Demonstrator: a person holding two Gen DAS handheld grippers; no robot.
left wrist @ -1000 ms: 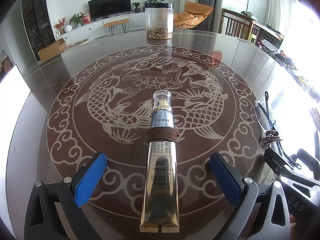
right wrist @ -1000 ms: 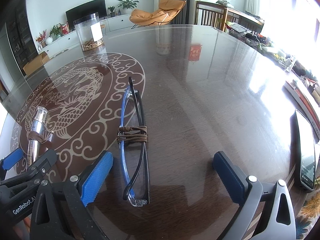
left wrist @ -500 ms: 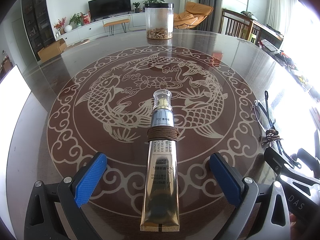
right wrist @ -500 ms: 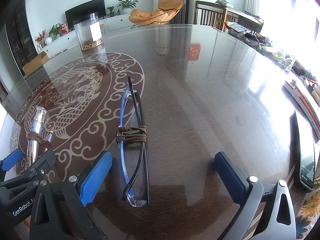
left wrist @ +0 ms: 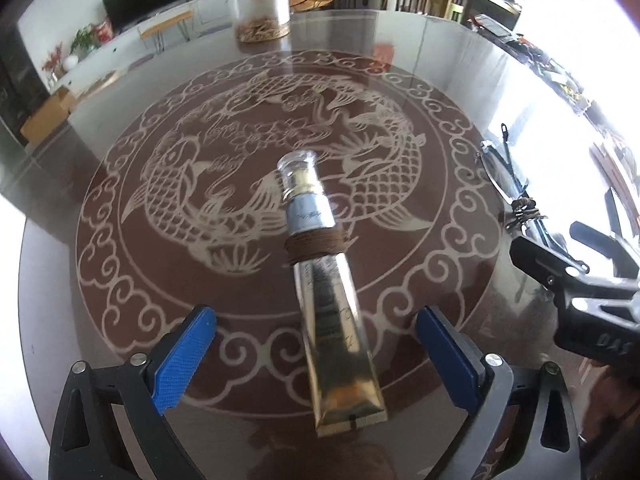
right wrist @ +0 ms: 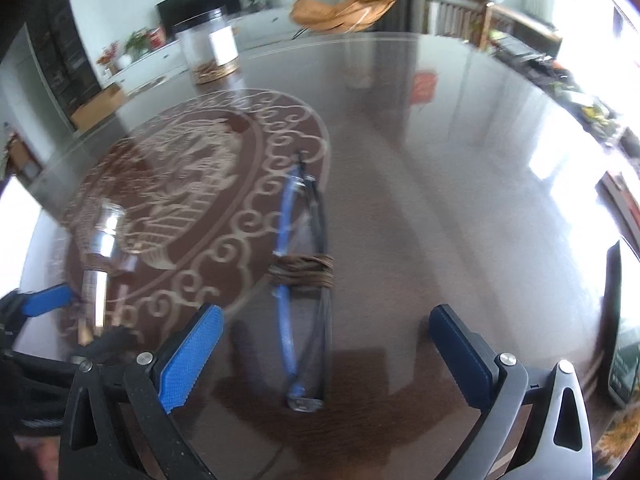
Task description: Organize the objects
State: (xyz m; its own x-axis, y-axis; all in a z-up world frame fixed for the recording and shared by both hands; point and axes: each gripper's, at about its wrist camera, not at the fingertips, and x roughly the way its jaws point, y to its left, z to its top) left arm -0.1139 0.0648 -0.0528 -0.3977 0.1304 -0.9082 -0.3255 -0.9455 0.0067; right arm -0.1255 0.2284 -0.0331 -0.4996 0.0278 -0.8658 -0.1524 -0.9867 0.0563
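A gold cosmetic tube (left wrist: 334, 316) with a clear cap and a brown cord wound round its neck lies on the table, pointing away from me. My left gripper (left wrist: 316, 354) is open, its blue pads either side of the tube's flat end without touching it. Folded blue-and-black glasses (right wrist: 306, 280), bound with brown cord, lie between the open fingers of my right gripper (right wrist: 326, 356), nearer its left pad. The glasses (left wrist: 506, 184) also show at the right of the left wrist view, and the tube (right wrist: 98, 268) at the left of the right wrist view.
The round glass-topped table (left wrist: 224, 152) bears a carved fish pattern. A clear jar (left wrist: 262, 4) with brown pieces inside stands at its far side. A dark phone (right wrist: 622, 328) lies by the right edge. Chairs and a TV cabinet stand beyond the table.
Both views have tilted and blurred: both grippers are moving. The tube now lies slightly slanted in the left view. Both grippers remain open, and nothing has been grasped.
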